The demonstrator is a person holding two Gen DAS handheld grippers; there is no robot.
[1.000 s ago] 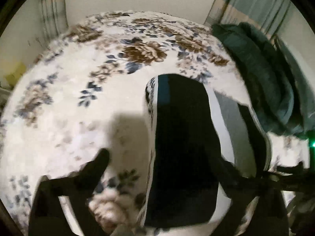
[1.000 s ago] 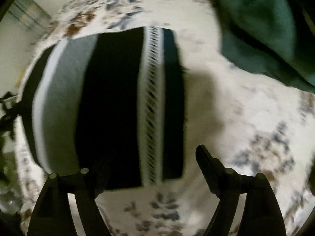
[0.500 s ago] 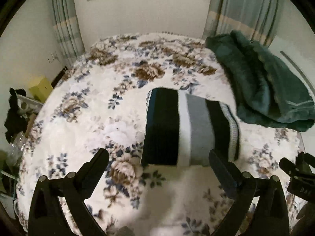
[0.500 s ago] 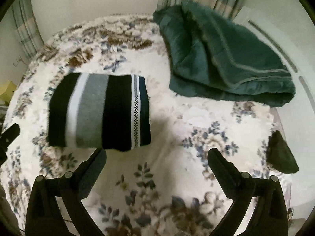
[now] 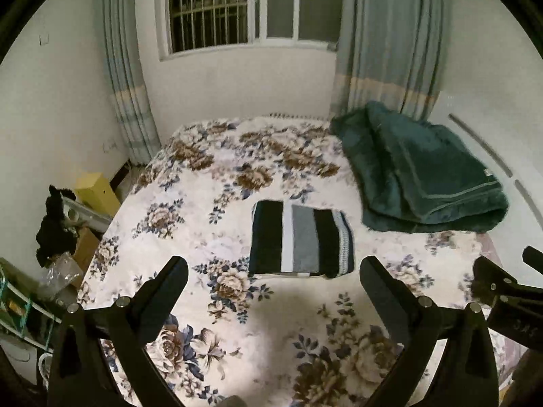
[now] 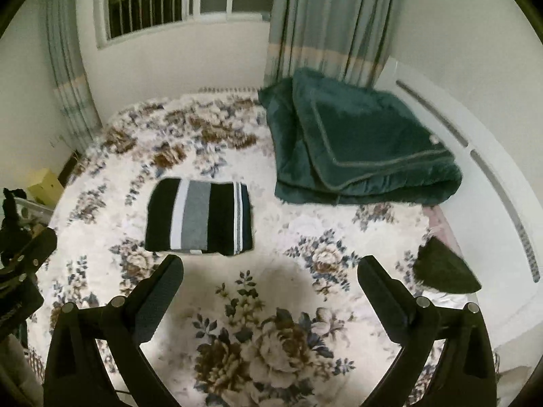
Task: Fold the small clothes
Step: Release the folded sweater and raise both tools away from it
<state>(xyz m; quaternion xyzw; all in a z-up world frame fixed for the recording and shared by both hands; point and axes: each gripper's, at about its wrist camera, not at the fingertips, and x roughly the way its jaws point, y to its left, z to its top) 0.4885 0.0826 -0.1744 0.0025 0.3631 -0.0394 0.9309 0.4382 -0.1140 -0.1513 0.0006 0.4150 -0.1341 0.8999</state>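
Note:
A folded striped garment (image 5: 300,240) in black, white and grey lies flat near the middle of the floral bed (image 5: 203,203); the right wrist view shows the garment (image 6: 200,218) left of centre. My left gripper (image 5: 273,281) hovers open above the bed's near part, well short of the garment, holding nothing. My right gripper (image 6: 269,279) is open too, with bare bedspread (image 6: 271,322) between its fingers. The right gripper (image 5: 502,291) shows at the right edge of the left wrist view, and the left gripper (image 6: 20,264) at the left edge of the right wrist view.
A folded dark green blanket (image 5: 417,169) lies at the bed's far right. A small dark cloth (image 6: 444,268) rests by the right edge. Boxes and clutter (image 5: 68,224) stand beside the bed on the left. Behind are a wall, a barred window (image 5: 217,6) and curtains.
Both grippers have pulled up and back from the garment, which a second ago filled both views. It now lies folded on the bed, farther away.

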